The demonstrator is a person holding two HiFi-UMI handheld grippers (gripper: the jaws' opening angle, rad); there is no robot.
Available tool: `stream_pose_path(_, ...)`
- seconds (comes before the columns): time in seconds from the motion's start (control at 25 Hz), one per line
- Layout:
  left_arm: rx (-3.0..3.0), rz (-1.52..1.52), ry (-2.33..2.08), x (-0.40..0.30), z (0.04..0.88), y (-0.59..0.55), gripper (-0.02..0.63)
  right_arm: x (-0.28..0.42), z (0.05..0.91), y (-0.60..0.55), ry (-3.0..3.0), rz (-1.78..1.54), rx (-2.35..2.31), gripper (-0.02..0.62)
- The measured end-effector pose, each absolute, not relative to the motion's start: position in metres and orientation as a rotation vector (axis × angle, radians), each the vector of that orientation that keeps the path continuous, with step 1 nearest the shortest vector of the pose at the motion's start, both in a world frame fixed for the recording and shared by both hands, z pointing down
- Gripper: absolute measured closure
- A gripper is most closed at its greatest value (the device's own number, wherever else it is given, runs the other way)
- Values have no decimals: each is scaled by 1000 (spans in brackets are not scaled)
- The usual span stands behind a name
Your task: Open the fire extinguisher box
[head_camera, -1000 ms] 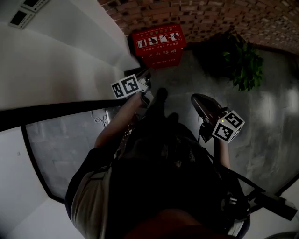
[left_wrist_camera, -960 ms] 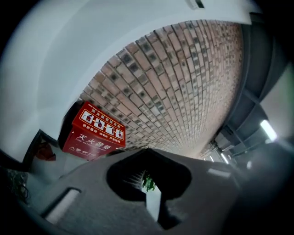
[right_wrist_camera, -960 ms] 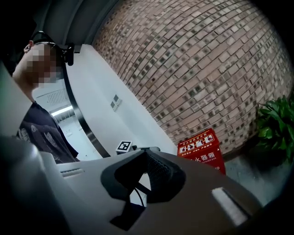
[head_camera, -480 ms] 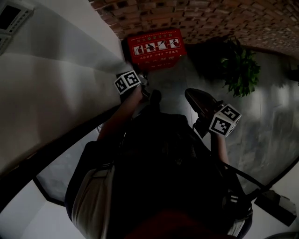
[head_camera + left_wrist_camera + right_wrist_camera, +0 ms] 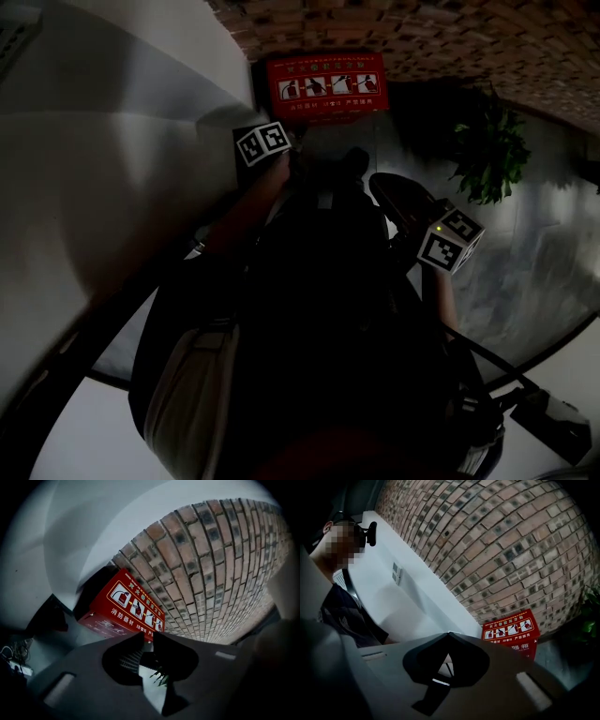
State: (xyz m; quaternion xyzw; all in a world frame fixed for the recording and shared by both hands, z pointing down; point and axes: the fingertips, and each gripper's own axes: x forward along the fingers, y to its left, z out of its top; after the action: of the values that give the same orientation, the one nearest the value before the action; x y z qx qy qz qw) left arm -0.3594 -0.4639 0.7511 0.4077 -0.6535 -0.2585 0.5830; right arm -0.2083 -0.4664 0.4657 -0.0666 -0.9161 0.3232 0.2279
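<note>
Fire extinguisher box (image 5: 127, 607), red, lettered 消防器材

Fire extinguisher box (image 5: 325, 87) in floor corner: white wall (image 5: 122, 141) close on its left, brick wall (image 5: 450, 37) behind. Front and top open to grey floor (image 5: 534, 244). Potted plant (image 5: 487, 150) off to the right, apart from box; bare floor lane between them.

Dim corner where brick meets plaster

A curved red-brown brick wall (image 5: 469, 42) fills the top of the frame, with a plain white wall (image 5: 112, 169) at left, a glossy grey floor (image 5: 548, 258) catching pale reflections at right, and a leafy green plant (image 5: 487, 150) at upper right.
</note>
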Motion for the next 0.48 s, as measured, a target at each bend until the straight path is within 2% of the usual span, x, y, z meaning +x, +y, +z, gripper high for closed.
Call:
stream_pose_path(0.08, 929, -633, -1480, -357, 763, -470, 454, -211, 471, -473, -2501, 894, -198, 595)
stream_pose_path(0.12, 908, -641, -1467, -356, 770, -472, 429, -211, 474, -477, -2489, 890, -207, 595)
stream_pose_path(0.48, 714, -624, -1497, -373, 826, -478, 422, -206, 489, -501, -2399, 855, -269, 595)
